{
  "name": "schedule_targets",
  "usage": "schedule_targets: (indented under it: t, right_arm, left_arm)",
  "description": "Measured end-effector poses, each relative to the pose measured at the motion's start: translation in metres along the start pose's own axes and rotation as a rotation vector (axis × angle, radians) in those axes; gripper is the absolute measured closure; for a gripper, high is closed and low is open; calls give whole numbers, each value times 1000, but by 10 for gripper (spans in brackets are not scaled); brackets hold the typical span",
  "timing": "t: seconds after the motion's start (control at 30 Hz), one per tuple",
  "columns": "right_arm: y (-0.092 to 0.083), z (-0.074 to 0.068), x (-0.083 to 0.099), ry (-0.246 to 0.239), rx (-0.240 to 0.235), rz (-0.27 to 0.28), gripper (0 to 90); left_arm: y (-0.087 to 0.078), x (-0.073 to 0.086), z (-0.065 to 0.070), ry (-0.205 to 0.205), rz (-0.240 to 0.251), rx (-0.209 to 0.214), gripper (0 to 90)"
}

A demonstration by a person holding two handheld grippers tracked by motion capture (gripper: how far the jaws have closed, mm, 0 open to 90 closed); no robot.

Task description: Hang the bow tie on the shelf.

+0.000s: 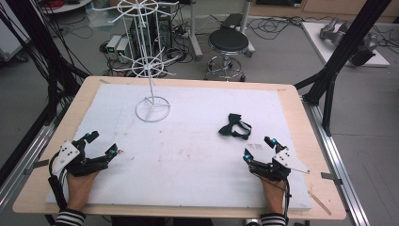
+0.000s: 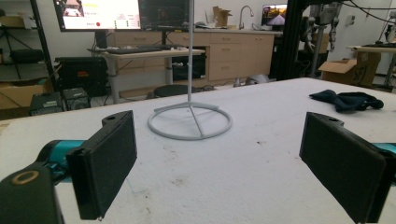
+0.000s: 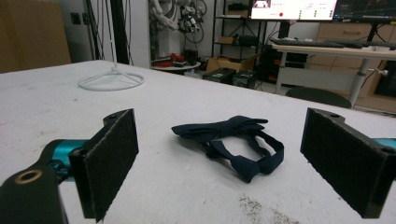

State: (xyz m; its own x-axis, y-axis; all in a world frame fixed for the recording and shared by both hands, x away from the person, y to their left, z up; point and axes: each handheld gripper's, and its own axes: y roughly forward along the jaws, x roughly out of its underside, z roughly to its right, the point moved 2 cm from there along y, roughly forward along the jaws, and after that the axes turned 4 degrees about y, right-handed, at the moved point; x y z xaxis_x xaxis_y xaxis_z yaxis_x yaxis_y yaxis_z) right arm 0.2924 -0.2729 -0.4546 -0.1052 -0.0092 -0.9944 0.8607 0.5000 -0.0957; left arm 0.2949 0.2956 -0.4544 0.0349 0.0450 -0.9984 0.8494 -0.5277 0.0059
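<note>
A dark navy bow tie [image 1: 234, 126] with its strap lies flat on the white mat, right of centre; in the right gripper view the bow tie [image 3: 229, 135] sits a short way ahead of the jaws. A white wire display stand [image 1: 151, 61] rises from its ring base [image 1: 153, 109] at the mat's far left-centre. The stand's ring base [image 2: 189, 120] lies ahead of the left jaws. My left gripper [image 1: 102, 144] rests open near the front left. My right gripper [image 1: 258, 149] rests open at the front right, just short of the bow tie. Nothing sits between either pair of jaws.
The white mat [image 1: 188, 155] covers a wooden table [image 1: 42, 174]. Black frame posts [image 1: 346, 42] stand off the right edge. A stool [image 1: 227, 44] and cables lie on the floor beyond the far edge.
</note>
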Motion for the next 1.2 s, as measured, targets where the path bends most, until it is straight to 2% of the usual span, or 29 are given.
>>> schedule_targets:
  t: [0.07, 0.27, 0.37, 0.6, 0.7, 0.87, 0.97, 1.07, 1.2]
  right_arm:
    - [0, 0, 0, -7, 0, 0, 103]
    - [0, 1, 0, 14, -2, 0, 103]
    - [0, 1, 0, 2, 0, 1, 103]
    - [0, 1, 0, 16, 1, 0, 103]
    - [0, 1, 0, 5, 1, 2, 103]
    - [0, 2, 0, 18, 3, 6, 103]
    - [1, 3, -1, 25, 4, -12, 103]
    - [2, 5, -4, -3, 20, -66, 103]
    - [2, 7, -18, -5, 3, -85, 103]
  left_arm:
    - [0, 0, 0, 0, -3, -1, 114]
    - [0, 0, 1, 7, -2, 0, 114]
    - [0, 0, 1, 12, 1, -1, 114]
    - [0, 0, 1, 15, -2, -1, 114]
    - [1, 0, 1, 12, -5, -2, 115]
    - [1, 0, 2, 23, -6, -8, 115]
    - [1, 0, 2, 14, -5, -8, 115]
    - [1, 0, 2, 20, -7, -6, 115]
    - [1, 0, 2, 14, -7, -10, 115]
